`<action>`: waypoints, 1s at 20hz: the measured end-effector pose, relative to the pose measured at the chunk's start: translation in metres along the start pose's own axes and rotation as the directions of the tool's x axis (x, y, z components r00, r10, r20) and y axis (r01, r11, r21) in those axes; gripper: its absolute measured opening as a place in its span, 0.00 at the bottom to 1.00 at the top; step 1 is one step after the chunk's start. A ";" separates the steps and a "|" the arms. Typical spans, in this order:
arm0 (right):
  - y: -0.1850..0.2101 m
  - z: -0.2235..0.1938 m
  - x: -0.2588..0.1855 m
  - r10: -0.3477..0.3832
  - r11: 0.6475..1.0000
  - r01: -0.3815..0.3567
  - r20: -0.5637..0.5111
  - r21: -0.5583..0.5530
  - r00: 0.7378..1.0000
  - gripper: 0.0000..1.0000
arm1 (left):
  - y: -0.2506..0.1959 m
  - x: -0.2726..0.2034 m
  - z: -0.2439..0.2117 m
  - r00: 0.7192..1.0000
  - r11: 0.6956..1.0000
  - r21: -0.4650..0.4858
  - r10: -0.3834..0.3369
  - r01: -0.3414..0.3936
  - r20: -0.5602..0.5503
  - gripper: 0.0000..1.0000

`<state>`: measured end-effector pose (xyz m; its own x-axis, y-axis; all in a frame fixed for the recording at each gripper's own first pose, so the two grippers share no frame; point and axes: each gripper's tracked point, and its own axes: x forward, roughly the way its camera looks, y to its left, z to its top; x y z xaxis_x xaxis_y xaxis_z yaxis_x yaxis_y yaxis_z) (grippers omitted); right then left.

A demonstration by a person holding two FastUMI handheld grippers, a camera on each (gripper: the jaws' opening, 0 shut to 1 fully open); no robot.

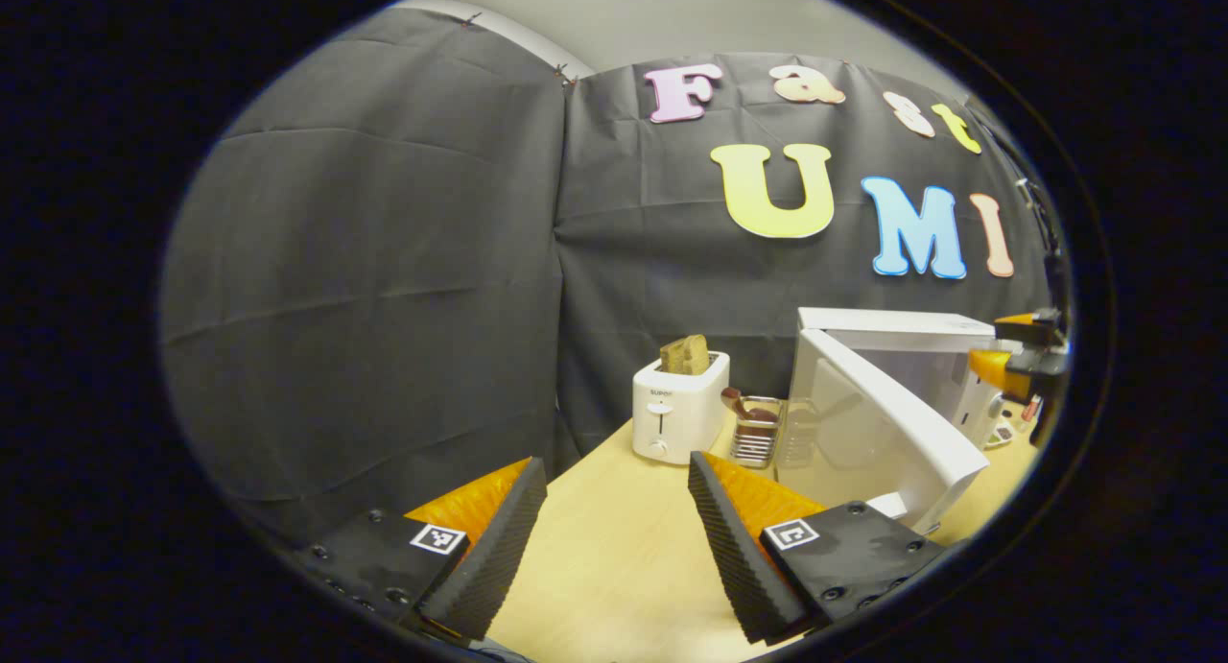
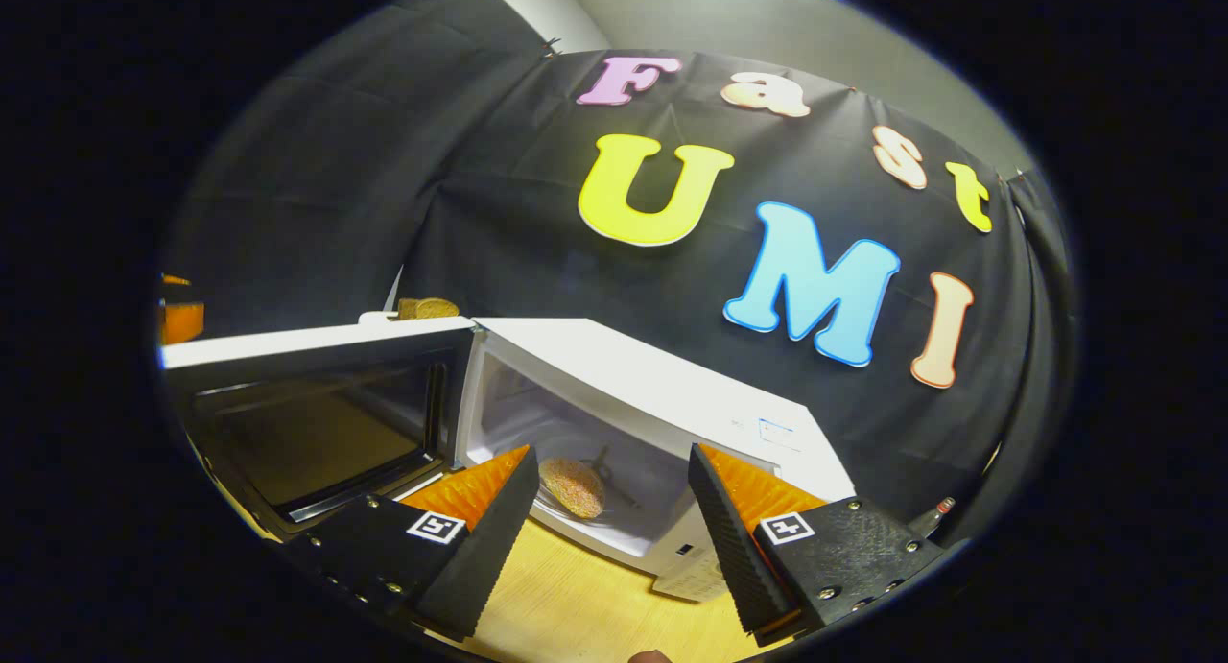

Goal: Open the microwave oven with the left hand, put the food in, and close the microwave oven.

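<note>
The microwave oven (image 2: 633, 394) stands with its door (image 2: 307, 423) swung wide open. In the right gripper view the door hangs out toward nine o'clock, its dark window facing the camera, and the white cavity sits just past twelve o'clock of the right gripper (image 2: 609, 538). The food (image 2: 573, 486) — a round, speckled, bun-like piece — lies on the floor of the cavity, inside the oven and clear of the gripper. That gripper's jaws are spread apart with nothing between them, hovering over the wooden table (image 2: 576, 605) just in front of the oven's open mouth.

In the left gripper view the left gripper (image 1: 614, 538) is likewise released, fingers parted and empty above the table (image 1: 614, 567). The oven (image 1: 911, 375) shows at about two o'clock, its open door (image 1: 883, 433) angled toward the camera. At one o'clock, near the table's back edge, stands a white toaster (image 1: 679, 409) with a slice of bread (image 1: 685, 354) poking out of its slot, and just beside it, between toaster and oven door, a small clear container (image 1: 756, 431) holding something dark. At three o'clock, past the oven, part of the other gripper (image 1: 1022, 361) edges in — too little shows there to tell how its fingers stand.
</note>
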<state>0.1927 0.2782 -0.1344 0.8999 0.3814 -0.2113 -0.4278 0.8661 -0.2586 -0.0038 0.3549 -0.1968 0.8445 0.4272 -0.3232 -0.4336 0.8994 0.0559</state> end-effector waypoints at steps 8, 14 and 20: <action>-0.058 0.025 -0.086 -0.097 0.990 0.088 0.083 0.107 0.992 0.96 | -0.027 -0.008 -0.009 0.999 0.999 0.010 -0.038 0.038 -0.014 0.97; -0.083 0.007 -0.130 -0.136 0.984 0.127 0.072 0.122 0.988 0.96 | -0.057 -0.022 -0.023 0.995 0.996 0.001 -0.093 0.093 -0.040 0.68; -0.122 -0.006 -0.168 -0.199 0.974 0.190 0.065 0.124 0.978 0.96 | -0.091 -0.031 -0.035 0.991 0.993 -0.029 -0.119 0.117 -0.069 0.00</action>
<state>0.0926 0.1065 -0.0733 0.9706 0.2217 -0.0936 -0.2353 0.9559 -0.1755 -0.0014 0.2564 -0.2253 0.8662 0.3100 -0.3919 -0.3408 0.9401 -0.0097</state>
